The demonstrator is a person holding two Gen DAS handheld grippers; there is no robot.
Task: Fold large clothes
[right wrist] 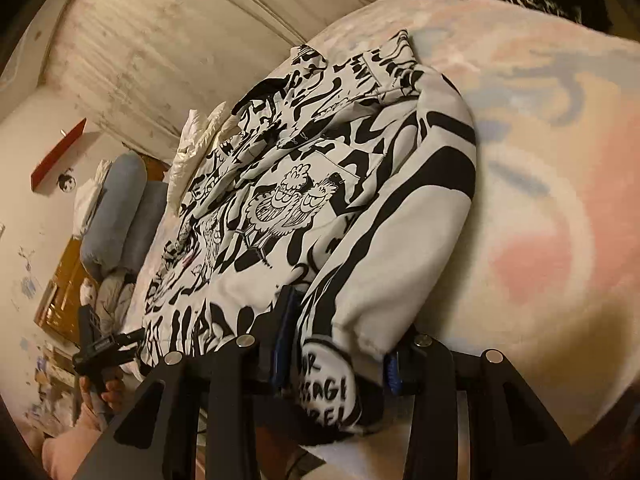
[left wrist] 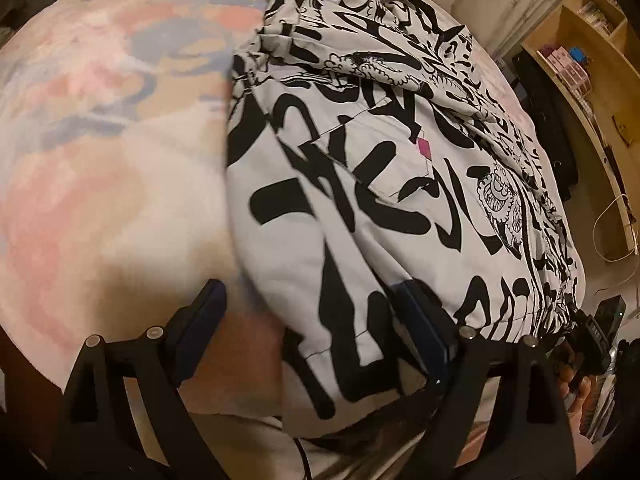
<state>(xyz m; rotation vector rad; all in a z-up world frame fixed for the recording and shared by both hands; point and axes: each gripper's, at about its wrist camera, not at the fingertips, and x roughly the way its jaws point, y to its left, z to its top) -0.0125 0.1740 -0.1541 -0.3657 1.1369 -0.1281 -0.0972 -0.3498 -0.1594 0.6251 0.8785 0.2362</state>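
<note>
Bed under a pastel blanket (left wrist: 100,128), stained pale wall (right wrist: 168,40), wooden shelves (left wrist: 580,40), red wall shelf (right wrist: 58,152), warm dim light

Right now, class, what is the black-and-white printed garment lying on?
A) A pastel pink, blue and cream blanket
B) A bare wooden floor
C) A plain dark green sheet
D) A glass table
A: the black-and-white printed garment lies spread on a pastel blanket with pink, blue and cream patches, which shows beside it in both wrist views.

A bedroom: pastel blanket (left wrist: 100,140) on bed, pillows (right wrist: 116,216), shelves (left wrist: 580,52).
</note>
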